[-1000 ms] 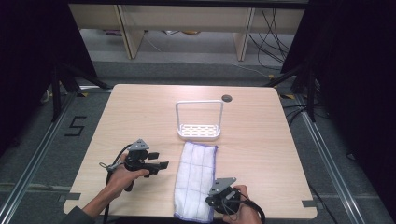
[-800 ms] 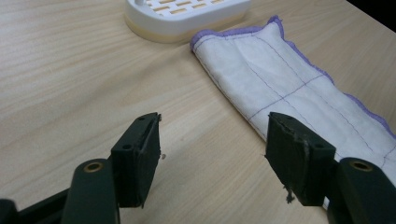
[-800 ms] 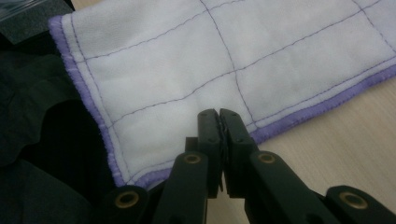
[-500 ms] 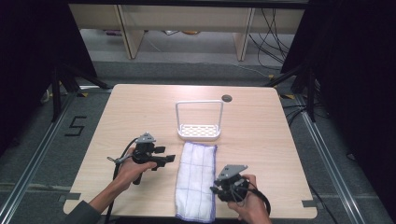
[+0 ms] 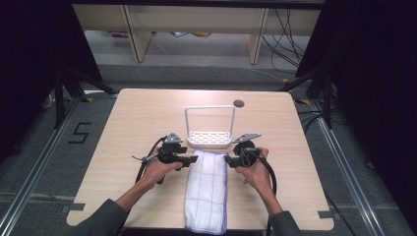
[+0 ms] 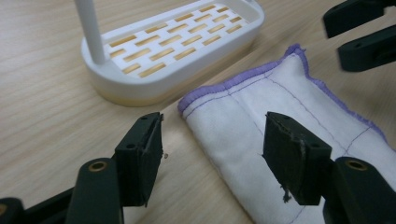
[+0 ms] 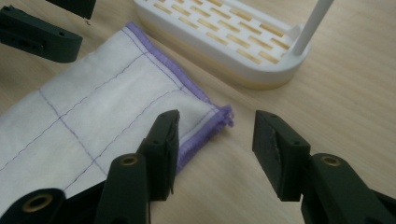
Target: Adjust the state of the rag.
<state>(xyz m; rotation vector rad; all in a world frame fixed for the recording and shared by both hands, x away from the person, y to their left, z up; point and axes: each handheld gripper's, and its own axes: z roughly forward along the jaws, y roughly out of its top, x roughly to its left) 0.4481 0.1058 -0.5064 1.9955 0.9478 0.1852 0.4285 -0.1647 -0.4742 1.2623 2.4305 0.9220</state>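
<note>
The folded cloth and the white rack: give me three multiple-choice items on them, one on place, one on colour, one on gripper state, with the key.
1. Where does the folded cloth lie relative to the white rack?
A. On the person's side of it, far end close to its base
B. Inside it
C. Beyond it, by the table's far edge

2. What colour is the cloth's hem?
A. Red
B. Purple
C. Green

3. How does the left gripper stand?
A. Shut on the cloth
B. Shut on the rack's handle
C. Open, gripping nothing

Key: 1 A, the high view shows the cloth running from the rack toward the near table edge. 2 B, both gripper views show a purple hem. 3 C, the left gripper view shows its jaws apart around the cloth's corner, without pressing it.
</note>
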